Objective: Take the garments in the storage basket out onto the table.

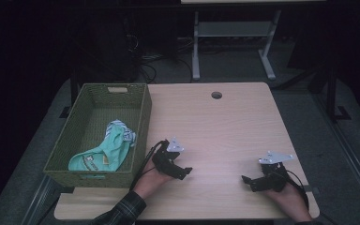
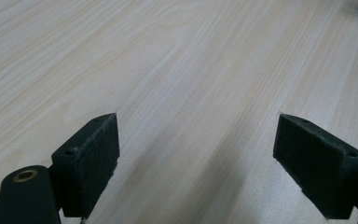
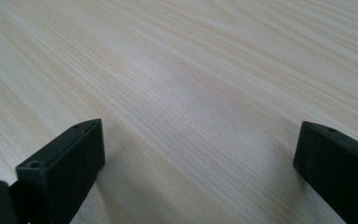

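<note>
A green woven basket (image 1: 139,123) stands on the left part of the light wooden table (image 1: 225,122). Inside it lies a crumpled mint-green cloth with a striped part (image 1: 104,151). My left gripper (image 1: 185,171) rests low over the table just right of the basket's near corner. Its jaws stand wide apart with bare wood between the pads (image 2: 93,158). My right gripper (image 1: 246,181) sits near the table's front right, pointing left, open as well with nothing between its pads (image 3: 70,163). Both are held by hands coming from the near edge.
A round cable hole (image 1: 216,95) lies near the table's far edge. Beyond the table stands a grey metal desk frame (image 1: 234,33) on a dark floor with cables. The table's right edge is close to my right gripper.
</note>
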A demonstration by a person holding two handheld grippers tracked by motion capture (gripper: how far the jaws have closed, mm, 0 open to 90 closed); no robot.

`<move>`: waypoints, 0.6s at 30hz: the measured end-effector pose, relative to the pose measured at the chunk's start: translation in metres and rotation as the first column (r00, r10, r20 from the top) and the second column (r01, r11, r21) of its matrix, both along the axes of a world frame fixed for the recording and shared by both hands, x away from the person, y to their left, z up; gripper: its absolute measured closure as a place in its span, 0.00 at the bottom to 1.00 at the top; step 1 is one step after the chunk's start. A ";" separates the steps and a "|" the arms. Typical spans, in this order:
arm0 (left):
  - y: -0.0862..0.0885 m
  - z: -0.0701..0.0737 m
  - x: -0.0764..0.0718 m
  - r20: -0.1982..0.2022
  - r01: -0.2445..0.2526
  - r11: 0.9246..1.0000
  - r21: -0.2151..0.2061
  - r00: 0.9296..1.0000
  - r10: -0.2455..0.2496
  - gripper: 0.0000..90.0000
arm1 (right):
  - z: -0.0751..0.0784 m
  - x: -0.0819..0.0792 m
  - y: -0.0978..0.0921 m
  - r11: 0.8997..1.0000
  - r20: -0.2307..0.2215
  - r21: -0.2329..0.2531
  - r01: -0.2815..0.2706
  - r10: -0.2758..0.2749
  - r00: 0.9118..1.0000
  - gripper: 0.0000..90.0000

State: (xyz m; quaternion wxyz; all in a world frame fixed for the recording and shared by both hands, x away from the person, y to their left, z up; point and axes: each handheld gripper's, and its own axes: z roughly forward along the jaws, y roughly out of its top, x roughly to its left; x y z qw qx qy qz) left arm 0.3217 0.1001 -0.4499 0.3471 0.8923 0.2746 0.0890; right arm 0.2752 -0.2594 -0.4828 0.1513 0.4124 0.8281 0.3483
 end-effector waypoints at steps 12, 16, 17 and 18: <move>0.001 0.006 0.000 -0.001 -0.003 1.000 -0.002 1.000 0.003 0.15 | 0.000 0.000 0.000 1.000 0.000 0.000 0.000 0.000 1.000 0.02; 0.001 0.007 0.000 -0.004 -0.004 1.000 -0.001 1.000 0.004 0.15 | 0.000 0.000 0.000 1.000 0.000 0.000 0.000 0.000 1.000 0.02; 0.002 0.007 0.000 -0.005 -0.006 1.000 -0.002 1.000 0.006 0.15 | 0.000 0.000 0.000 1.000 0.000 0.000 0.000 0.000 1.000 0.02; 0.002 0.007 0.000 -0.005 -0.006 1.000 -0.002 1.000 0.006 0.15 | 0.000 0.000 0.000 1.000 0.000 0.000 0.000 0.000 1.000 0.02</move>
